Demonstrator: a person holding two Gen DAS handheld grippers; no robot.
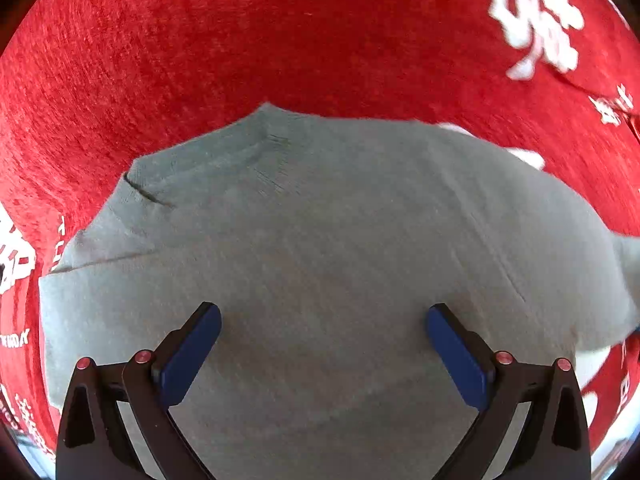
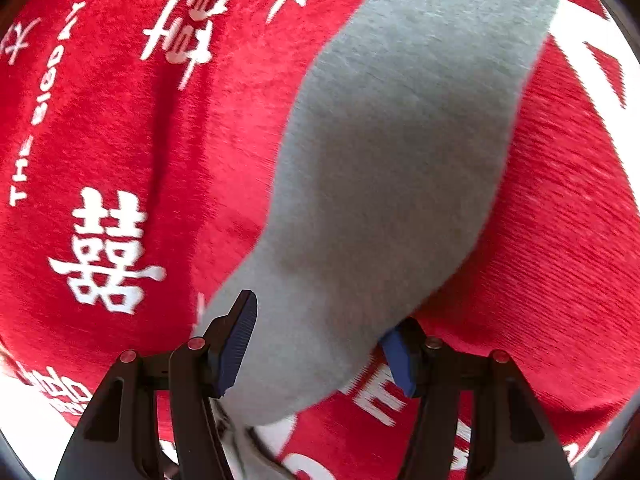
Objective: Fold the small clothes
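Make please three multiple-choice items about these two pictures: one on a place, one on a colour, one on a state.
1. In the left wrist view, what lies under the left gripper?
A. the grey garment
B. bare red cloth
C. a wooden board

2. What colour is the cloth under the garment?
A. blue with stripes
B. red with white characters
C. plain green

3. How do the jaws of the left gripper stand?
A. shut on a sleeve
B. shut on nothing
C. wide open

Key:
1 A, grey knit fills the space between and below its fingers.
2 B, red pile with white print surrounds the garment.
3 C, a broad gap of fabric shows between them.
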